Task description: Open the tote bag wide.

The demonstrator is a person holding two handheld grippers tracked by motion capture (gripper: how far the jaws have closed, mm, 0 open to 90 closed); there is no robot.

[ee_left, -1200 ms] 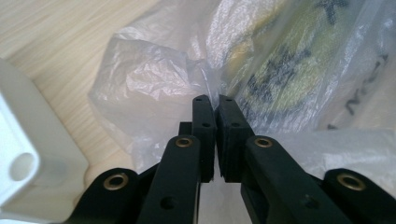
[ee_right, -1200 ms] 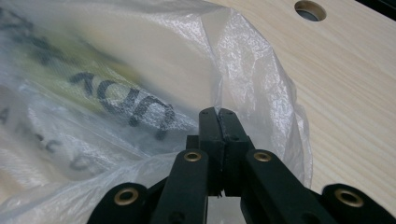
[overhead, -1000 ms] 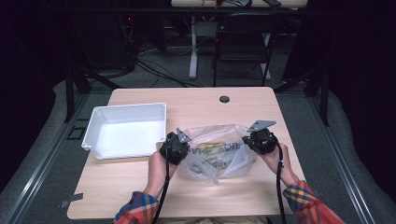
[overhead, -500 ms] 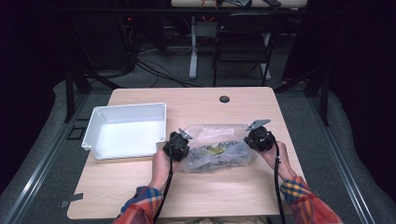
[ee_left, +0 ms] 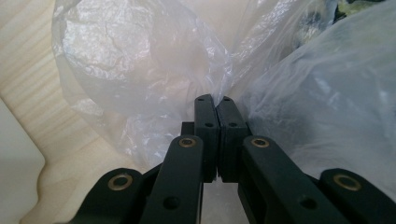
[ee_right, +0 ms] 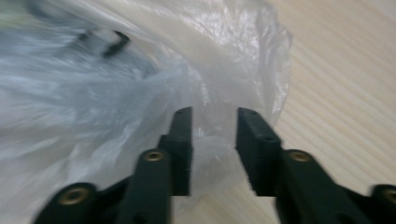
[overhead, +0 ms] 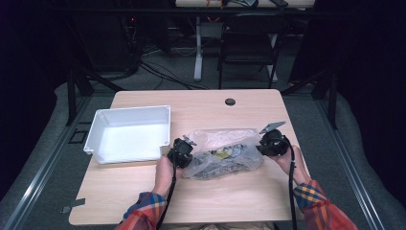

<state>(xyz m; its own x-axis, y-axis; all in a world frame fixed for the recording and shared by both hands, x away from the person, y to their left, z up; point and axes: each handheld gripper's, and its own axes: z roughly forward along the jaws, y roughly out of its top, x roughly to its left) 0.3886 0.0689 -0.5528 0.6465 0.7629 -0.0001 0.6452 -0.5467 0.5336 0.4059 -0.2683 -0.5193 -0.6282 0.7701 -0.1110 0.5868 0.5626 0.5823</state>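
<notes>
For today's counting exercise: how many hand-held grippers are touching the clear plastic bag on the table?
2. The left hand-held gripper is shut on the clear plastic bag at its left end; the right hand-held gripper is open around film at its right end.

No text, label, brand, number or sign can be read anywhere; whatever lies inside the plastic bag (overhead: 225,152) is too blurred for print to be made out.
</notes>
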